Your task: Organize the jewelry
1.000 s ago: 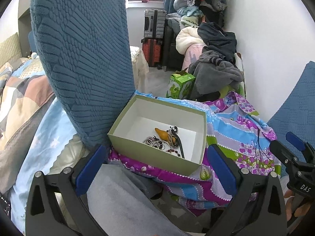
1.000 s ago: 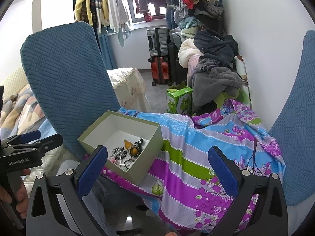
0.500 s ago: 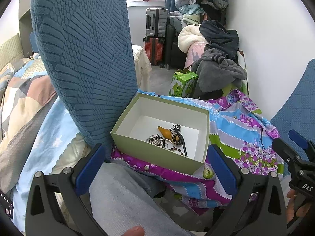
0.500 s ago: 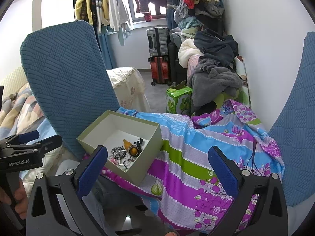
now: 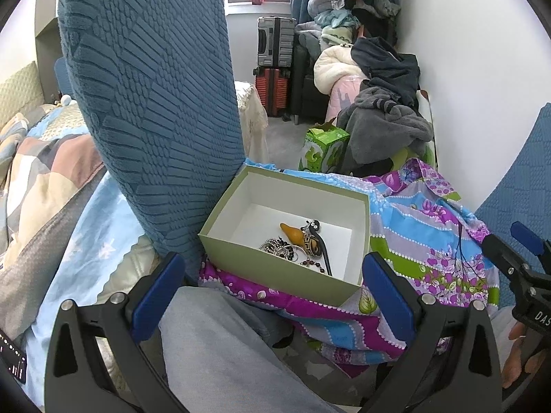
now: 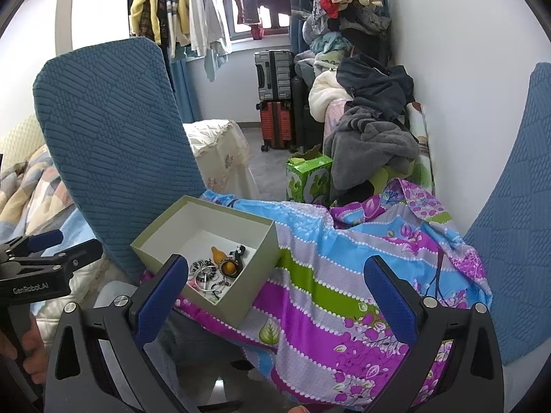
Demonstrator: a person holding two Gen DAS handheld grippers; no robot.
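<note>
Jewelry point(image 5: 299, 246) heaped in lower right corner of green box point(image 5: 275, 268), centre of left wrist view: orange pendant, beaded strands, rings, dark stick-like piece. Box resting on purple-and-blue floral cloth point(image 6: 344, 275), beside blue chair back point(image 5: 151, 103).

Change over last second: box slightly larger and more central in left wrist view than a second ago, so left claw point(image 5: 272, 296) drifted a little closer and lifted. Right wrist view almost identical across the three samples. Heap inside box unchanged in shape; nothing added, nothing removed. Thin dark cord point(image 6: 439, 275) lying on cloth at right of frame, well apart from box, also unmoved; cannot tell whether it is jewelry.

Meaning for task: most pieces already gathered in box. Fits either a pause while loading or a finished sort with claws idle; not settled by these views.

Pose: left claw spread wide, blue pads flanking box's near wall, holding nothing, above a grey-clad leg point(image 5: 220, 351). Right claw point(image 6: 275, 296) likewise wide apart and empty, aimed at cloth, box at its left pad. Each claw visible at edge of the other's view, hand on handle.
</note>
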